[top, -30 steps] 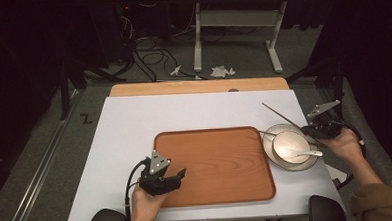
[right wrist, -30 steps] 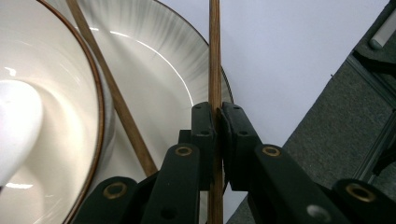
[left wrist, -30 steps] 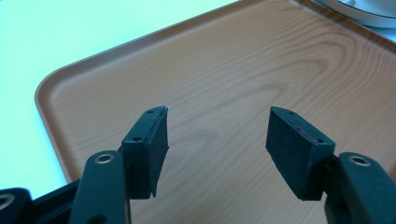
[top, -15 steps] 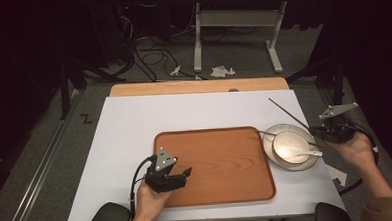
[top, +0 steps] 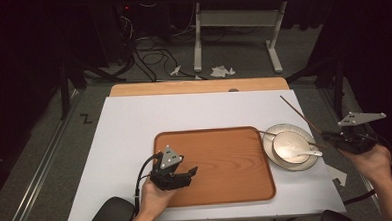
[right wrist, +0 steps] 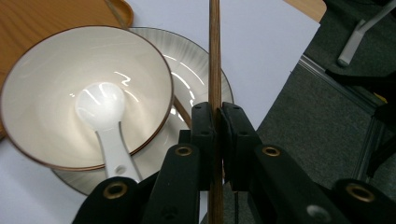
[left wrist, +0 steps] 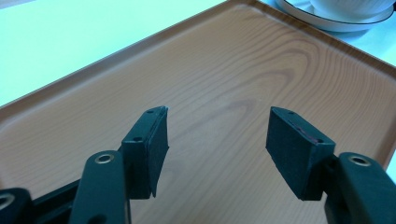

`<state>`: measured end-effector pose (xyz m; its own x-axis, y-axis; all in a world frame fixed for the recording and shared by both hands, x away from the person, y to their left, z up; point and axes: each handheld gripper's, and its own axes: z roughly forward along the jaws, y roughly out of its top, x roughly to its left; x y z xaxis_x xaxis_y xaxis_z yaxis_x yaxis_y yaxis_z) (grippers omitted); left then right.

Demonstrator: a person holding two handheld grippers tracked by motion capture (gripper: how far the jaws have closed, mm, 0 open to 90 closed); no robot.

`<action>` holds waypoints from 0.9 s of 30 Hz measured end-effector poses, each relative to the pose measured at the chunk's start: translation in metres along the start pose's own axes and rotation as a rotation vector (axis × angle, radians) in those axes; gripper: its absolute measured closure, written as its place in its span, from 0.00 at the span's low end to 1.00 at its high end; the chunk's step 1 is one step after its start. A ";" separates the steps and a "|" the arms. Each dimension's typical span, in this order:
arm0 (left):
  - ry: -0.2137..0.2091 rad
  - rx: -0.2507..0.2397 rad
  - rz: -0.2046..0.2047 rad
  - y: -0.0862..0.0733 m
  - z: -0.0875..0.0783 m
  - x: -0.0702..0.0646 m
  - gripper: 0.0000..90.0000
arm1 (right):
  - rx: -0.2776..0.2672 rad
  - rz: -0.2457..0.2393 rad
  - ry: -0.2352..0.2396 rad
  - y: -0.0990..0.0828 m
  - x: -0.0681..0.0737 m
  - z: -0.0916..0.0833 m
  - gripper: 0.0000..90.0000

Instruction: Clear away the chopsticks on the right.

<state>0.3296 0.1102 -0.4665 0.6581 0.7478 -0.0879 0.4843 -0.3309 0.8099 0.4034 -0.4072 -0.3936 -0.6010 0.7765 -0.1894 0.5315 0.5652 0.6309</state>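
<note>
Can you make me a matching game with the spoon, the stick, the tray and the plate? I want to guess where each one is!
Things:
1. white spoon
2. wooden chopstick
3. wooden tray
4. plate

Places:
A. under the bowl
B. pinched by the right gripper
C. resting in the bowl
D. beneath the open left gripper

Pairs: 1-C, 2-B, 3-D, 4-A

Lab: floor cables (top: pixel 146 52), dark surroundings
</note>
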 end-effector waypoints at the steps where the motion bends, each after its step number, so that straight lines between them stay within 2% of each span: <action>1: 0.000 0.000 0.001 0.000 0.001 0.000 0.43 | -0.003 0.002 0.004 0.000 0.004 -0.002 0.94; 3: -0.005 0.003 0.004 0.001 0.002 -0.001 0.43 | -0.007 -0.001 0.002 0.000 0.008 -0.004 0.94; 8: -0.010 0.002 0.003 0.001 0.003 -0.002 0.43 | -0.025 0.000 0.013 0.004 0.030 -0.015 0.94; 10: -0.013 0.001 0.005 0.002 0.003 -0.002 0.43 | -0.029 0.000 0.017 0.005 0.034 -0.017 0.94; 13: -0.015 0.002 0.012 0.002 0.003 -0.002 0.43 | -0.038 -0.010 0.028 0.011 0.044 -0.022 0.94; 14: -0.016 0.000 0.009 0.002 0.003 -0.002 0.43 | -0.038 -0.025 0.036 0.015 0.053 -0.026 0.94; 15: -0.016 0.002 0.013 0.002 0.002 -0.002 0.43 | -0.038 -0.025 0.036 0.015 0.053 -0.026 0.94; 16: -0.018 0.002 0.014 0.002 0.003 -0.003 0.43 | -0.046 -0.041 0.037 0.019 0.062 -0.028 0.94; 18: -0.024 0.006 0.019 0.002 0.003 -0.004 0.43 | -0.053 -0.043 0.039 0.021 0.066 -0.029 0.94; 21: -0.030 0.000 0.016 0.002 0.002 -0.004 0.43 | -0.073 -0.057 0.061 0.029 0.080 -0.030 0.94; 27: -0.044 -0.014 0.008 0.003 -0.001 -0.003 0.43 | -0.063 -0.065 0.069 0.034 0.096 -0.024 0.94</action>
<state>0.3288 0.1076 -0.4632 0.6865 0.7193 -0.1069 0.4711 -0.3280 0.8189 0.3496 -0.3204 -0.3719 -0.6738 0.7166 -0.1803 0.4530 0.5934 0.6653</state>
